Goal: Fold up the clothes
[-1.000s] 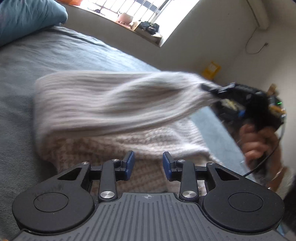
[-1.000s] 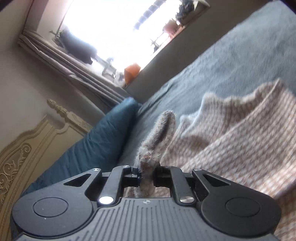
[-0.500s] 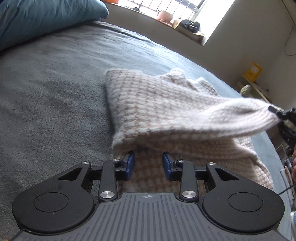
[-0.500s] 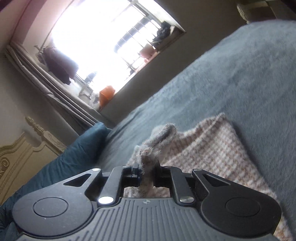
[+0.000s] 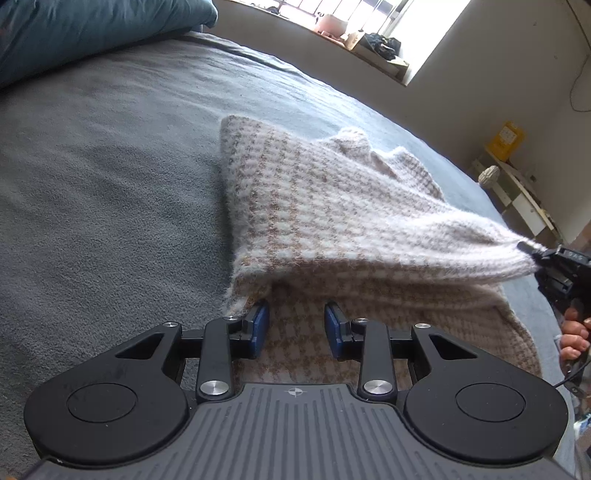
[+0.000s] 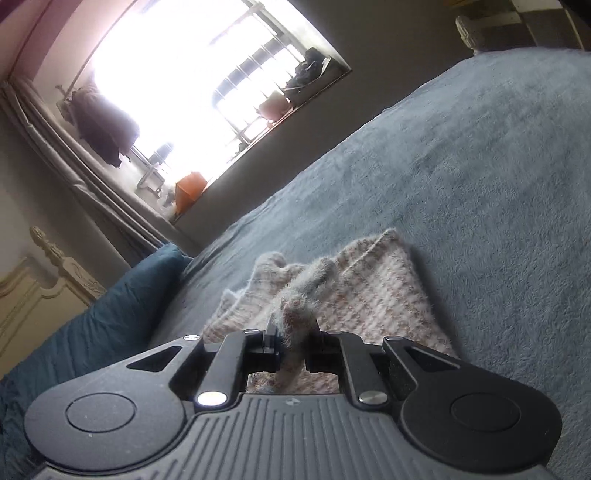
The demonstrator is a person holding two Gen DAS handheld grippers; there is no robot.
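Observation:
A cream and tan houndstooth knit sweater [image 5: 332, 206] lies on the grey bed cover [image 5: 92, 184]. Its top layer is stretched out to the right, where my right gripper [image 5: 532, 253] pinches its edge. In the right wrist view, the right gripper [image 6: 293, 343] is shut on a fuzzy bunch of the sweater [image 6: 373, 295], and the rest is spread on the bed beyond. My left gripper [image 5: 296, 314] hovers open over the sweater's near lower layer. Its blue pads [image 5: 258, 326] have nothing between them, and the left one sits just under the lifted flap.
A teal pillow [image 5: 92, 33] lies at the head of the bed, beside a cream headboard [image 6: 37, 295]. A windowsill with pots [image 5: 351, 33] runs along the far wall. A low shelf [image 5: 517, 192] stands past the bed's right edge. A hand [image 5: 574, 332] holds the right gripper.
The right gripper has carried the raised sweater layer down and to the right, so it now drapes low over the lower layer. The left gripper tipped down slightly and stays open.

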